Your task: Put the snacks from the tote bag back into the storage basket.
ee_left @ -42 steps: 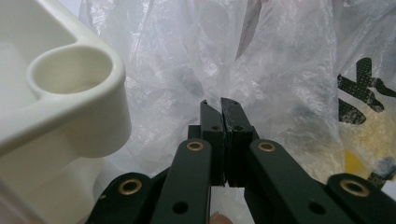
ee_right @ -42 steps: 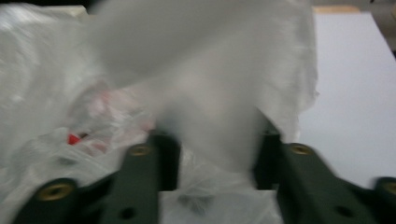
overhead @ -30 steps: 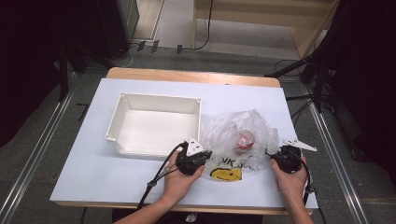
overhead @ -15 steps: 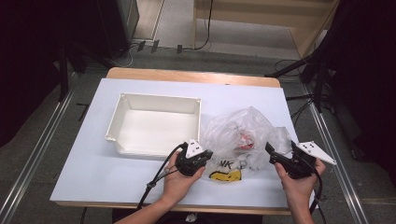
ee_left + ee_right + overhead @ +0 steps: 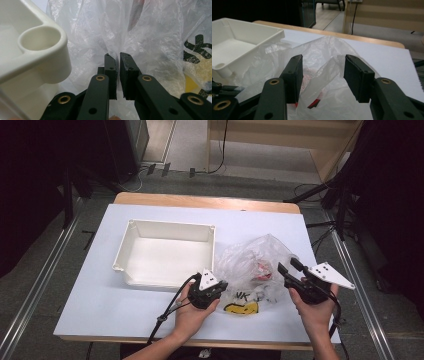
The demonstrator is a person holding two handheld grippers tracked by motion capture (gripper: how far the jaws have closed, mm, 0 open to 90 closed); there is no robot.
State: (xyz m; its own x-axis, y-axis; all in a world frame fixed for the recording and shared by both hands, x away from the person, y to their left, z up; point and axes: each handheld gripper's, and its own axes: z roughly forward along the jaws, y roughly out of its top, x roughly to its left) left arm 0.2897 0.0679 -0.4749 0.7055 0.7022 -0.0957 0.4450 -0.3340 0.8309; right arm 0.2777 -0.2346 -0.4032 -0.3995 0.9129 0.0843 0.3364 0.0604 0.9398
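The crinkled clear plastic bag [image 5: 257, 270] with a red item inside lies on the white worktop [image 5: 90, 290] just beside the white plastic tray [image 5: 165, 252]. The left gripper [image 5: 118, 75] pinches its film. The right gripper [image 5: 322, 77], jaws just closing, stands half spread around a loose fold. Opening the bag seems in hand; next calls for a second firm pinch.

The high view is evenly lit from above: the white desk [image 5: 150, 320] reads bright and soft, with faint shadows, while the room around it sinks into black. Detail there is slightly soft. In the left gripper view, the clear plastic bag [image 5: 155, 37] just ahead of the left hand-held gripper [image 5: 118, 56] glares almost white, and the white tray [image 5: 37, 50] beside it is blurred. The right gripper view is dimmer, its background out of focus beyond the right hand-held gripper [image 5: 323, 62].
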